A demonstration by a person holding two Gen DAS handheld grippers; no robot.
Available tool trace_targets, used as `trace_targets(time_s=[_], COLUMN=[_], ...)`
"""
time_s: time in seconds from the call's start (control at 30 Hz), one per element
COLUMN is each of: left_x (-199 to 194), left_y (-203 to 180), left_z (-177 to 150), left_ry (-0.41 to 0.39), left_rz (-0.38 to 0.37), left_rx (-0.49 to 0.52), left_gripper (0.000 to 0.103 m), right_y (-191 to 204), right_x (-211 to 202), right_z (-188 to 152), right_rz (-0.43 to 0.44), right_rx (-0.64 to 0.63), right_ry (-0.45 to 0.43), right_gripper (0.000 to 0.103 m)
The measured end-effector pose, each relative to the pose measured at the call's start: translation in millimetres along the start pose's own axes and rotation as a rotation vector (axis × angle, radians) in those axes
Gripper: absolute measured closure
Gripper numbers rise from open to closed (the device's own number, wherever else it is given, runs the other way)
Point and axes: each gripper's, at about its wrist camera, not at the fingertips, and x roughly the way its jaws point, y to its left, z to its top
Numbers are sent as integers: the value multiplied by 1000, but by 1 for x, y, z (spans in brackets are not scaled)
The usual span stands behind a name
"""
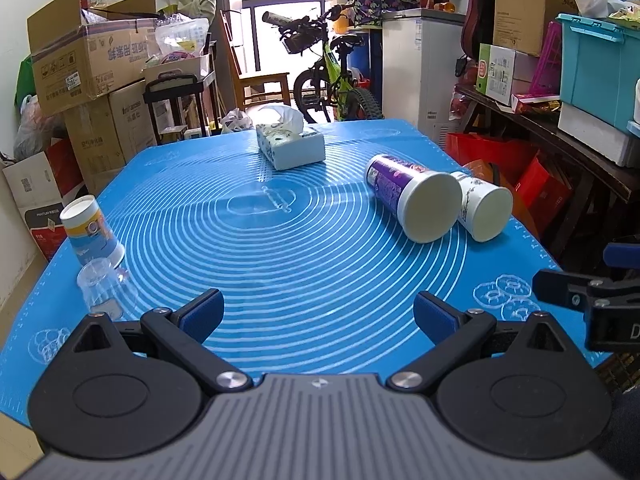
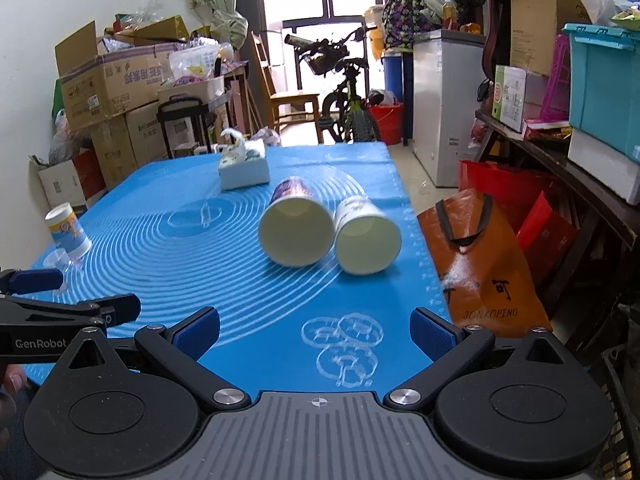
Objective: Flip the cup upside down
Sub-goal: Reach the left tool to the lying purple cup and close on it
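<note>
A purple paper cup point(image 1: 412, 196) point(image 2: 296, 228) lies on its side on the blue mat point(image 1: 300, 248), mouth toward me. A white paper cup point(image 1: 482, 208) point(image 2: 366, 238) lies on its side right of it, touching it. A yellow-and-blue paper cup point(image 1: 92, 230) point(image 2: 68, 230) stands upside down at the mat's left edge. A clear plastic cup point(image 1: 104, 290) stands upside down just in front of it. My left gripper point(image 1: 318, 314) is open and empty above the mat's near edge. My right gripper point(image 2: 316, 330) is open and empty, near the front right of the mat point(image 2: 224, 264).
A tissue box point(image 1: 290, 144) point(image 2: 244, 166) sits at the back of the mat. An orange bag point(image 2: 476, 264) stands off the table's right edge. Cardboard boxes point(image 1: 92, 68), a bicycle point(image 1: 332, 72) and a shelf with bins point(image 1: 596, 72) surround the table.
</note>
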Motion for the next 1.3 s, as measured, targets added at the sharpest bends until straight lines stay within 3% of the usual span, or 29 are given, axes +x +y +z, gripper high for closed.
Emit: trace_targets(time_s=[0.33, 0.7, 1.0, 1.3], left_x=[36, 86, 144, 168], left_y=[-14, -45, -72, -68], left_z=[35, 78, 100, 97], left_ry=[-19, -46, 34, 119], left_rz=[1, -10, -33, -58], left_rx=[-24, -34, -45, -114], left_gripper=[3, 3, 3, 4], right_y=[-21, -58, -85, -90], right_x=[15, 60, 94, 117], right_z=[45, 86, 92, 84], right_rz=[-50, -92, -109, -91], right_rx=[7, 82, 144, 168], right_ry=[-103, -143, -130, -98], right_gripper=[3, 3, 3, 2])
